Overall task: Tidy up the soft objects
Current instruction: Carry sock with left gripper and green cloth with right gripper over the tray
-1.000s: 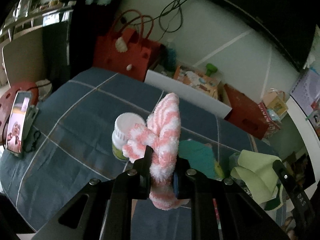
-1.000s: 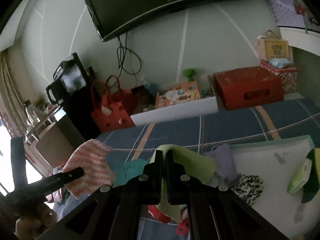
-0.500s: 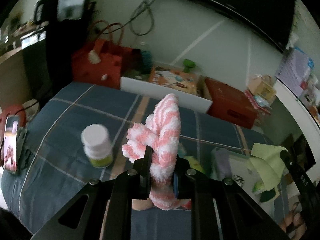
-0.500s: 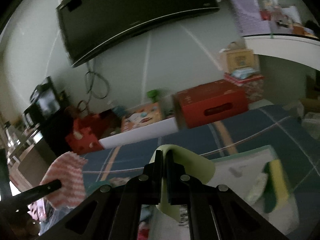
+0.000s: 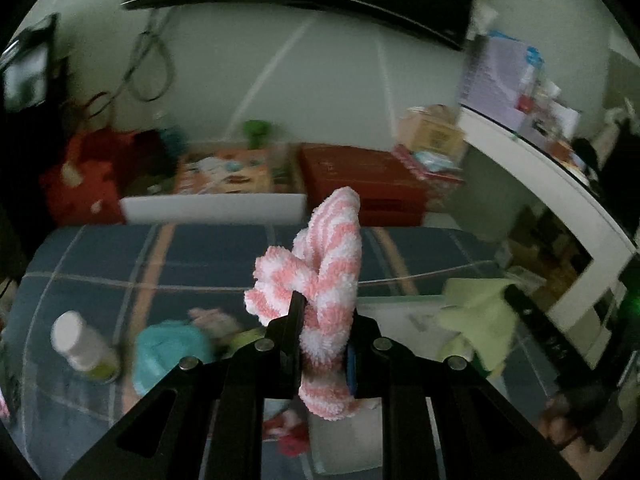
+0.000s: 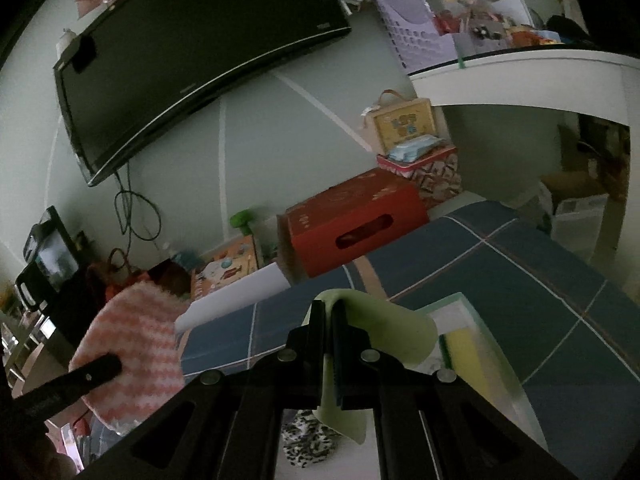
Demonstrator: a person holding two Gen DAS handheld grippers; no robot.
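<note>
Carrying one soft thing apiece, both grippers are hanging above the blue plaid bed [image 5: 132, 256]. The left gripper [image 5: 322, 332] is squeezing its fingers on a fluffy pink-and-white striped sock [image 5: 320, 280], gripped low so the bulk is standing up past the tips at twelve o'clock. The right gripper [image 6: 328, 334] is pinching its fingers tight on a pale green cloth [image 6: 384, 328], which is draping toward four o'clock. Judging by the white tray [image 6: 496, 364] at four o'clock, already holding a yellow sponge [image 6: 462, 350], both are probably heading there. Counting: one sock, one green cloth, one sponge, one spotted cloth [image 6: 306, 440], one teal cloth [image 5: 172, 350], one white-capped bottle [image 5: 80, 346].
</note>
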